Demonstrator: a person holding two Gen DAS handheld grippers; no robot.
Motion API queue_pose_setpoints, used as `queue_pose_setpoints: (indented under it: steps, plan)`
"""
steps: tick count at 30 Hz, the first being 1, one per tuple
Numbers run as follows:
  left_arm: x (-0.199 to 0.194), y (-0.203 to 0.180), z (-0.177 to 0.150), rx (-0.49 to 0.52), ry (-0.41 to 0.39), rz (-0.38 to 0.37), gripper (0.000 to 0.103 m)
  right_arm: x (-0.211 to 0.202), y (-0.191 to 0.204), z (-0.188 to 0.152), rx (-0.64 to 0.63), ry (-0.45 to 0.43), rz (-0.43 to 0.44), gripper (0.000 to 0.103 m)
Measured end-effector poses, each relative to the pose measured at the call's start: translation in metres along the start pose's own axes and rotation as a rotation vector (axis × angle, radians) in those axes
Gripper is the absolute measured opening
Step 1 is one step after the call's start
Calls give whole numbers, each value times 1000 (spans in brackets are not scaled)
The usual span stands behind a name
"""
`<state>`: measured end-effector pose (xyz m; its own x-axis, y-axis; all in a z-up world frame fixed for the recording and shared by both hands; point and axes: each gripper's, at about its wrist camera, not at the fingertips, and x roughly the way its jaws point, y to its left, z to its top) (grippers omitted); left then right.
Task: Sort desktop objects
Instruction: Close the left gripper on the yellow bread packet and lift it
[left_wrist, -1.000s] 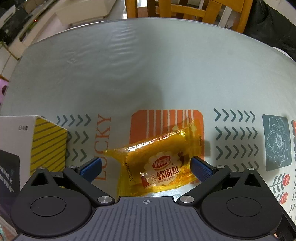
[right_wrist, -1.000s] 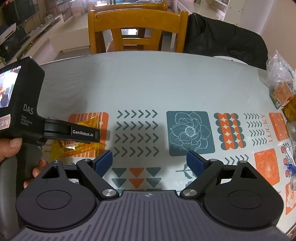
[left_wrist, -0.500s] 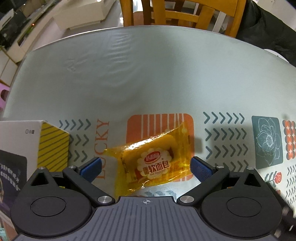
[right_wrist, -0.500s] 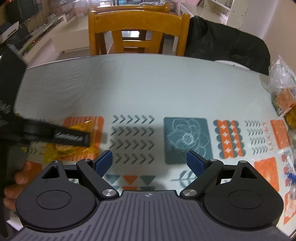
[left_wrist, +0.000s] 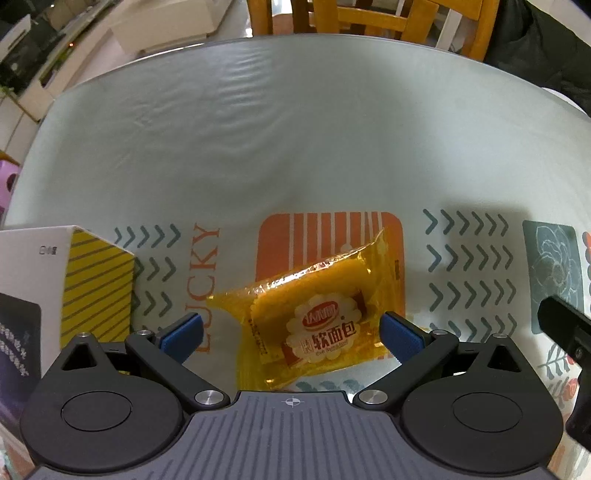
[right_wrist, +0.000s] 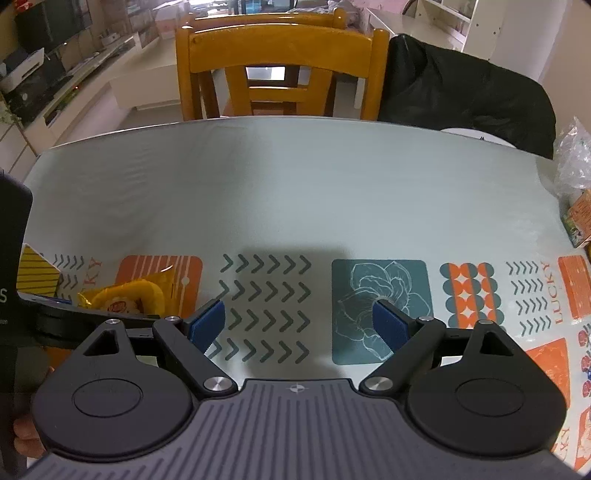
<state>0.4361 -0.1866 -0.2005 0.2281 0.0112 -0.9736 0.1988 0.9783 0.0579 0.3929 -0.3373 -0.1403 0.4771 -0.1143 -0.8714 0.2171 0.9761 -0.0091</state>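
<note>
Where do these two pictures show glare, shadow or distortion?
Left wrist view: glare on the bread packet, a soft shadow on the tablecloth, and the far table edge bows from the fisheye. Right wrist view: a dark shadow on the chevrons; sharp.

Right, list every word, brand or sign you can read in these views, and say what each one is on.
"软面包": yellow bread packet, red label; the brand logo above it and the small print are too blurred to read.
"LUCKY": tablecloth, orange letters left of the packet, and again at the right in the right wrist view.
White and yellow striped box: small logo and white text on its dark panel, unreadable.
"S": black device, a cut-off letter.
</note>
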Motion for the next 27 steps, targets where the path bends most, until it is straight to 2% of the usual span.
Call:
queue_pose_setpoints:
  steps: [8,13,15,19,24,27]
  plan:
    - [-5,-10,4,-33,-12,23,103,6,-9,-4,21,11,10,103]
    - [-18,-7,8,-71,-34,-34,103,4,-15,-4,37,2,18,103]
    - [-15,-8,11,-86,-18,-48,103,4,-16,-4,42,-1,21,103]
    - [2,-11,13,-116,26,-21,103,6,-18,-4,51,0,26,103]
    - [14,-11,12,-161,50,-47,103,7,-19,-6,45,7,30,103]
    - [25,-12,10,-157,74,-19,103,8,-19,-6,42,10,35,103]
